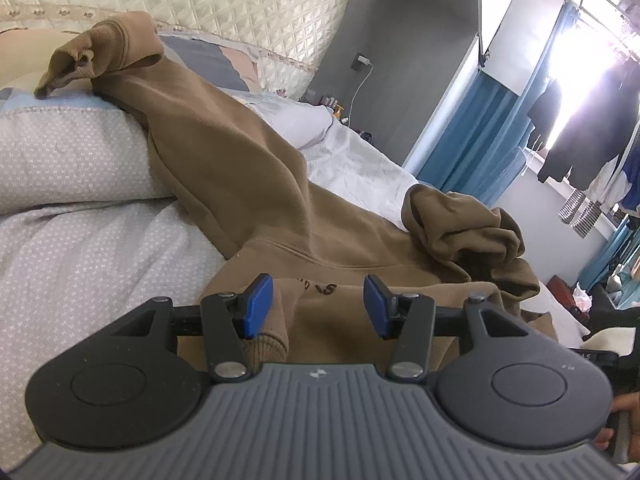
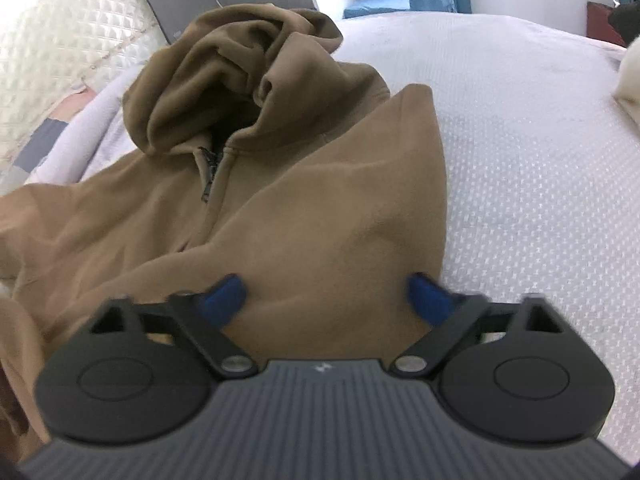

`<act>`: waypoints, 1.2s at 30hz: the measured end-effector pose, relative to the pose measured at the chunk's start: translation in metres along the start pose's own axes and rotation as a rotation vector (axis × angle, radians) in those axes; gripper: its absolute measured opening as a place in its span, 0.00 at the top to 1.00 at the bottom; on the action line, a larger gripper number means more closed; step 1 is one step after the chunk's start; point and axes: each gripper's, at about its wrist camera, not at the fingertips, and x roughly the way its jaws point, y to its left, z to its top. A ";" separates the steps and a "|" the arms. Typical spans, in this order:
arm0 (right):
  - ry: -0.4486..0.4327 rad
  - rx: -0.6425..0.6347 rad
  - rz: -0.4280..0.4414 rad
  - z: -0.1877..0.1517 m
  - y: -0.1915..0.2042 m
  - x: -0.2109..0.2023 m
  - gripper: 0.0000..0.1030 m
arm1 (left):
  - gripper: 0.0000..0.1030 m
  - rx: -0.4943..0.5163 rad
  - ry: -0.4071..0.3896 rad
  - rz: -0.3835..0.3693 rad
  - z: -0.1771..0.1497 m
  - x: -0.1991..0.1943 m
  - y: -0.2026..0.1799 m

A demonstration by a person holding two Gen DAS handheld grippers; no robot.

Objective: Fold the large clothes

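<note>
Because the large brown fleece hooded sweatshirt [image 2: 304, 208] is spread front-up across the white dotted bed cover [image 2: 540, 184], its parts can be reached one at a time for folding. Its crumpled hood [image 2: 224, 64] is bunched at the end nearest the cream quilted headboard [image 1: 224, 4], above the short dark neck zip [image 2: 208, 176].

One side panel [image 2: 360, 208] is seen already turned inward over the chest, beside the zip, so the body is judged to be partly narrowed. On the other side of the zip, the long sleeve [image 1: 224, 148] is stretched away toward the headboard, its ribbed cuff [image 1: 80, 64] resting on a pale pillow [image 1: 68, 148]; this sleeve appears not yet folded in.

The left gripper [image 1: 320, 306] is held low over the sweatshirt's body, its blue pads [image 1: 258, 306] spread part-way, with a ribbed edge of fabric lying beside the left-hand pad; nothing is seen pinched, so it seems placed for steadying or for taking that edge.

The right gripper [image 2: 326, 300] is set over the turned-in panel, well short of the zip, its blue pads astride the cloth at half spread. Whether the cloth is actually pressed cannot be told from the blurred view; probably a hold is being taken for the next fold.
</note>
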 end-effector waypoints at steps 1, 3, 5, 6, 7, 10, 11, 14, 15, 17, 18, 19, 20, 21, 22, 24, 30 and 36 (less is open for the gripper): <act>-0.012 -0.007 -0.008 0.001 0.002 -0.004 0.59 | 0.46 0.000 -0.001 -0.001 0.000 -0.001 0.000; -0.035 -0.003 0.003 0.005 0.005 -0.012 0.80 | 0.46 0.000 -0.003 -0.004 0.000 -0.002 0.000; -0.070 0.000 0.015 0.010 0.008 -0.024 0.86 | 0.46 -0.003 -0.007 -0.007 0.000 -0.004 0.001; -0.090 0.003 0.008 0.012 0.010 -0.030 0.87 | 0.46 -0.004 -0.010 -0.010 0.000 -0.005 0.002; -0.116 0.017 -0.006 0.015 0.010 -0.036 0.88 | 0.46 -0.005 -0.016 -0.015 0.000 -0.007 0.002; -0.196 0.082 -0.053 0.023 -0.005 -0.054 0.88 | 0.45 -0.001 -0.029 -0.038 0.001 -0.009 0.001; -0.224 0.112 -0.075 0.025 -0.015 -0.060 0.88 | 0.45 0.001 -0.031 -0.046 0.001 -0.010 0.000; -0.267 0.223 -0.119 0.029 -0.056 -0.071 0.88 | 0.45 0.015 -0.025 -0.067 -0.001 -0.011 -0.004; -0.263 0.256 -0.117 0.027 -0.069 -0.070 0.88 | 0.45 0.019 -0.019 -0.068 -0.002 -0.010 -0.005; -0.247 0.308 -0.105 0.022 -0.089 -0.058 0.88 | 0.45 0.026 -0.005 -0.066 -0.004 -0.007 -0.006; -0.243 0.321 -0.100 0.018 -0.095 -0.052 0.88 | 0.45 0.029 0.003 -0.062 -0.004 -0.005 -0.007; -0.235 0.319 -0.104 0.013 -0.100 -0.044 0.88 | 0.45 0.033 0.013 -0.055 -0.005 -0.004 -0.007; -0.221 0.310 -0.116 0.012 -0.099 -0.036 0.87 | 0.45 0.038 0.025 -0.046 -0.005 -0.002 -0.007; -0.203 0.304 -0.131 0.006 -0.101 -0.031 0.86 | 0.45 0.039 0.037 -0.036 -0.006 0.000 -0.006; -0.196 0.302 -0.136 0.004 -0.102 -0.028 0.85 | 0.45 0.033 0.045 -0.030 -0.006 0.002 -0.004; -0.195 0.306 -0.126 0.004 -0.103 -0.029 0.82 | 0.45 0.008 0.070 -0.018 -0.006 0.006 0.001; -0.172 0.237 -0.227 0.006 -0.085 -0.050 0.52 | 0.45 -0.058 0.148 0.007 -0.009 0.015 0.011; -0.238 0.159 -0.196 -0.001 -0.048 -0.092 0.32 | 0.45 -0.032 0.194 0.040 -0.012 0.013 0.009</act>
